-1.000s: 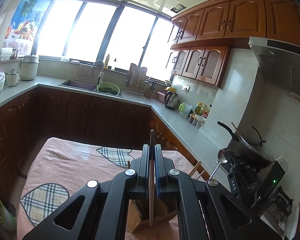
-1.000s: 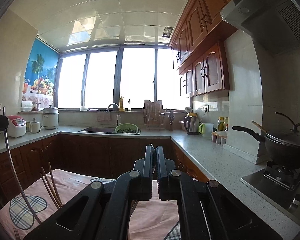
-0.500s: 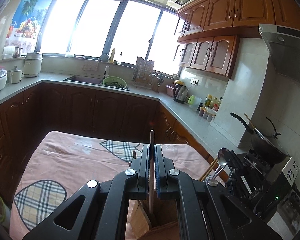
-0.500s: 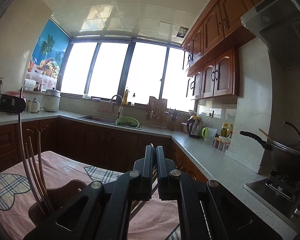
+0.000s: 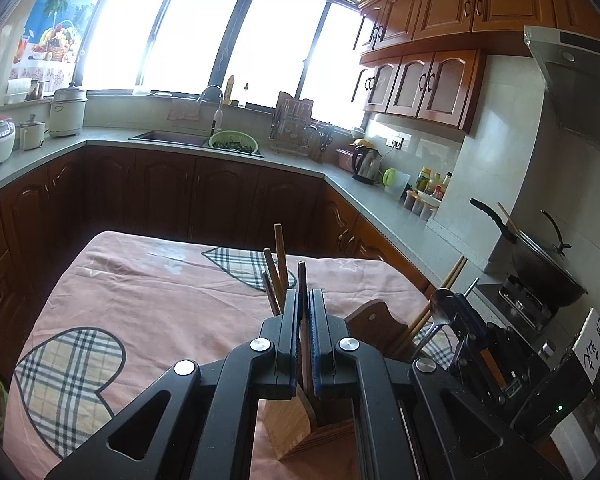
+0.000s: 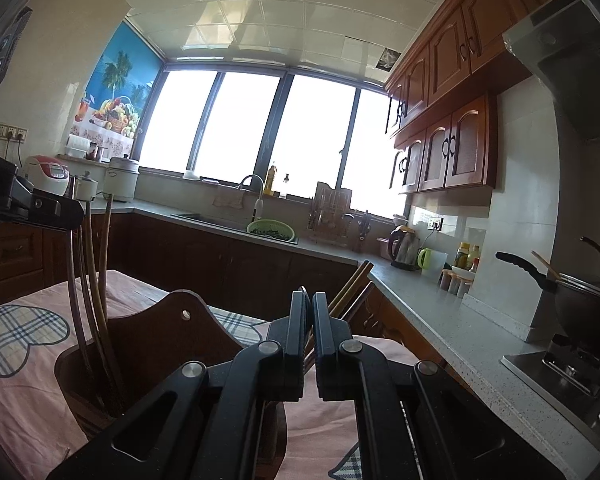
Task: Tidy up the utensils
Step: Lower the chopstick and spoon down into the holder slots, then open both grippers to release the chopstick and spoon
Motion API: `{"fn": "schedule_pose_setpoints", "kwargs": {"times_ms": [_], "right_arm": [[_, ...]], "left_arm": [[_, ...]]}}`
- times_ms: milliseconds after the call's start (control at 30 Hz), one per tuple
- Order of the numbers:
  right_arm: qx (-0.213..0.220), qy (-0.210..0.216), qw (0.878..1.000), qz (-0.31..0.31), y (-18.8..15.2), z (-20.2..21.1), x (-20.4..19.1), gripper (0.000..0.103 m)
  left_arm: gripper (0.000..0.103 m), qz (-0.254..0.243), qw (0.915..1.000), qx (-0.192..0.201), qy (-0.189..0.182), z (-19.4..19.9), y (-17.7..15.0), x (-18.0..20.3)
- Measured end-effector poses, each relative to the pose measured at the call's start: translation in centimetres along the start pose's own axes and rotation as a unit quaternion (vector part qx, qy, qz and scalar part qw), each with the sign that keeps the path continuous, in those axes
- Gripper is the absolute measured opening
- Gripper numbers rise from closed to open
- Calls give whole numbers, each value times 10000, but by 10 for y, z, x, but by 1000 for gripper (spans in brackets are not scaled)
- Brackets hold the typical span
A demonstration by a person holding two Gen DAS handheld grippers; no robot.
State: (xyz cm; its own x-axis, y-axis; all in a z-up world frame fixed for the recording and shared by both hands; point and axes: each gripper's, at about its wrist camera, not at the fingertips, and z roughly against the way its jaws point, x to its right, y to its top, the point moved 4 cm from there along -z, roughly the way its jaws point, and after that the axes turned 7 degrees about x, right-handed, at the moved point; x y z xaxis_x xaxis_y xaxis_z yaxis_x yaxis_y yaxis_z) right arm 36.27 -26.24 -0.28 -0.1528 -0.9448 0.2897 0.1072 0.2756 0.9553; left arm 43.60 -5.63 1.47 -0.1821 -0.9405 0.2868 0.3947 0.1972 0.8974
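Note:
My left gripper (image 5: pixel 304 294) is shut on a dark chopstick (image 5: pixel 301 276) that stands upright, its lower end down inside the wooden utensil holder (image 5: pixel 288 420) on the pink cloth. Several more chopsticks (image 5: pixel 277 272) lean in the holder's left compartment (image 6: pixel 96 280). My right gripper (image 6: pixel 310 297) is shut on a metal spoon (image 5: pixel 440 304), held bowl up just right of the holder's dark back panel (image 6: pixel 180 320). In the right wrist view the spoon shows only as a thin sliver between the fingers. A pair of chopsticks (image 6: pixel 352 284) leans in the right compartment behind it.
The holder stands on a table under a pink cloth with plaid hearts (image 5: pixel 72 364). A grey counter (image 5: pixel 372 200) runs along the right with a kettle (image 5: pixel 366 162), jars and a wok (image 5: pixel 540 268) on the stove. The sink (image 5: pixel 168 136) lies under the window.
Both grippers have come down toward the holder. The left one's chopstick tip has gone from above the holder into it. The right one has rolled and the spoon sits lower.

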Motion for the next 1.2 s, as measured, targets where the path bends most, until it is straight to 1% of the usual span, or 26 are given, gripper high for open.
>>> {"fn": "schedule_pose_setpoints", "kwargs": {"times_ms": [167,267,433,733,800,867,933,967,1000,1067,1200], "right_arm": [[-265,196,9995,1,-13,-1,-7,4],[-353,242,9991,-51,-15,0,-6,6],[-508,370,9977,-250,-13,-2,1,8],[-828,489,9940,-530,-20,-7,5,8],[-852,511,9934,-579,-19,-5,6,14],[-841,533,9931,-622,-18,-3,6,29],[-810,531,9933,-627,-16,0,6,35],[-800,530,9935,-618,-15,2,7,35],[-795,528,9936,-611,-14,3,7,35],[-794,504,9938,-599,-13,4,7,36],[-802,460,9938,-617,-12,5,11,41]], "left_arm": [[3,-62,10000,-4,10,0,1,0],[4,-75,10000,-25,-26,4,0,-4],[4,57,9999,-139,-33,6,-4,-16],[4,145,9996,-260,16,7,-1,-18],[6,171,9995,-277,12,8,0,-19],[9,173,9995,-270,13,10,1,-19],[14,172,9995,-255,19,13,2,-18],[17,172,9995,-248,24,14,2,-18],[19,176,9996,-238,26,15,2,-17],[19,178,9996,-234,29,18,1,-16],[20,188,9995,-231,41,21,1,-16]]}}
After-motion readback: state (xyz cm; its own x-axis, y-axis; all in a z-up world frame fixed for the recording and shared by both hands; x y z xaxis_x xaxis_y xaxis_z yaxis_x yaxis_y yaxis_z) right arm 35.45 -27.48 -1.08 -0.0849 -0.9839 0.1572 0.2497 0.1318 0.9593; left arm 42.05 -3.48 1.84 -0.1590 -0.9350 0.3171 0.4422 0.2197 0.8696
